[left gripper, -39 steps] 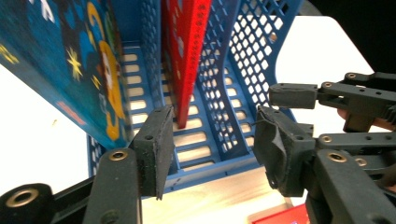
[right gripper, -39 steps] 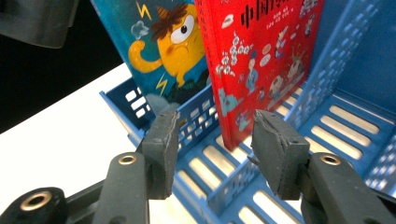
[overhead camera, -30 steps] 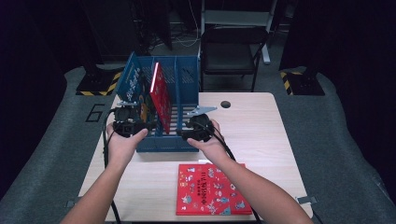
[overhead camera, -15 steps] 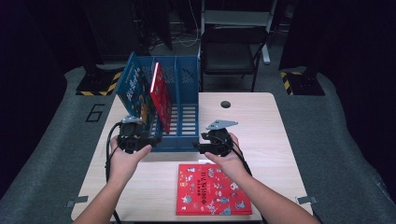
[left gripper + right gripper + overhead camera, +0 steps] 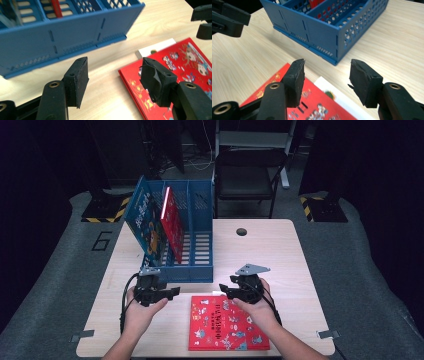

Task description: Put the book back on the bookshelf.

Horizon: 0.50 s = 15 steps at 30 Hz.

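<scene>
At the table's near edge, both hands have drawn back from the blue rack (image 5: 192,245), left gripper (image 5: 172,292) and right gripper (image 5: 226,292) spread and empty, flanking the flat red book (image 5: 227,325), likely next to be shelved.

A pale wooden desk (image 5: 280,265) is set on grey floor covering (image 5: 370,285), where a "6" (image 5: 101,240) is marked beyond the left edge. A black chair (image 5: 247,182) is placed behind the far edge; the surroundings are kept dark.
</scene>
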Each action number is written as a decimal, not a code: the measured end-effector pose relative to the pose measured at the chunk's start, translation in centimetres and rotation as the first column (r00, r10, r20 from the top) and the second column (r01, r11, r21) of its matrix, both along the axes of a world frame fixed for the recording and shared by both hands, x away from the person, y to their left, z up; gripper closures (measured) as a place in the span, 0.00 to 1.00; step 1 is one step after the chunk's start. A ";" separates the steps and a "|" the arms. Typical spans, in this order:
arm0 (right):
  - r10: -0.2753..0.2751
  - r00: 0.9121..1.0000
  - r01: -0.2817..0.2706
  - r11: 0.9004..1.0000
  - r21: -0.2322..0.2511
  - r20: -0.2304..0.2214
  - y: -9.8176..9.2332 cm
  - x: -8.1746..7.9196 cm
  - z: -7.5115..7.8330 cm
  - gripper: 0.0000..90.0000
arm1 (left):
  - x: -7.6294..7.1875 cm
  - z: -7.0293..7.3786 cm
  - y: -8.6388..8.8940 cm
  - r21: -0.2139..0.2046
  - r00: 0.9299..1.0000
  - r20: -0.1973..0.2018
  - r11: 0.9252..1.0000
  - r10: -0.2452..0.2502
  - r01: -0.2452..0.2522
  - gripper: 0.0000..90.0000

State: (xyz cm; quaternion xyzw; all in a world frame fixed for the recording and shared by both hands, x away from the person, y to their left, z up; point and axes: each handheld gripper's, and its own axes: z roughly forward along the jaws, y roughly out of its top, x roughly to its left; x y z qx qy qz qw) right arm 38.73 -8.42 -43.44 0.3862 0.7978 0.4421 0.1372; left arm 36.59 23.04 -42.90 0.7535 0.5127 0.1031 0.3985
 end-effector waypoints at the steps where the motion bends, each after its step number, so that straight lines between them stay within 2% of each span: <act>1: -0.004 1.000 0.004 1.000 0.007 -0.008 -0.2 -0.2 -0.2 0.51 | -0.1 -0.1 0.0 0.003 1.000 -0.003 1.000 -0.008 0.008 0.43; 2: -0.005 1.000 0.005 1.000 0.010 -0.008 -0.3 -0.4 -0.3 0.51 | -0.3 -0.3 -0.2 -0.006 1.000 -0.002 1.000 -0.003 0.003 0.43; 3: -0.011 1.000 0.011 1.000 0.015 -0.012 -0.5 -0.7 -0.5 0.50 | -0.5 -0.4 -0.2 0.005 1.000 0.003 1.000 -0.015 0.015 0.43; 4: -0.015 1.000 0.015 1.000 0.011 -0.009 -0.6 -1.0 -0.6 0.51 | -0.7 -0.6 -0.4 -0.008 1.000 0.005 1.000 -0.014 0.014 0.43; 7: -0.022 1.000 0.022 1.000 0.002 -0.005 -1.2 -2.1 -0.9 0.50 | -1.3 -1.2 -0.7 -0.022 0.998 -0.002 0.998 -0.056 0.056 0.42; 9: -0.032 0.999 0.032 0.999 -0.016 0.004 -1.7 -3.0 -1.2 0.50 | -1.6 -1.7 -1.0 -0.035 0.997 -0.002 0.997 -0.074 0.073 0.42; 10: -0.039 0.999 0.039 0.999 -0.034 0.009 -2.3 -4.0 -1.5 0.50 | -1.7 -1.9 -1.2 -0.035 0.996 -0.004 0.996 -0.086 0.086 0.41; 11: -0.039 0.999 0.039 0.999 -0.034 0.009 -2.3 -4.0 -1.5 0.50 | -1.8 -2.1 -1.4 -0.029 0.996 -0.005 0.995 -0.093 0.093 0.41; 12: -0.053 0.999 0.053 0.998 -0.040 0.009 -3.1 -4.9 -1.8 0.50 | -2.0 -2.5 -1.8 -0.009 0.995 -0.005 0.995 -0.103 0.103 0.40; 15: -0.062 0.998 0.062 0.997 -0.042 0.008 -3.7 -5.3 -2.2 0.50 | -2.0 -2.9 -2.0 0.006 0.994 -0.001 0.994 -0.108 0.108 0.39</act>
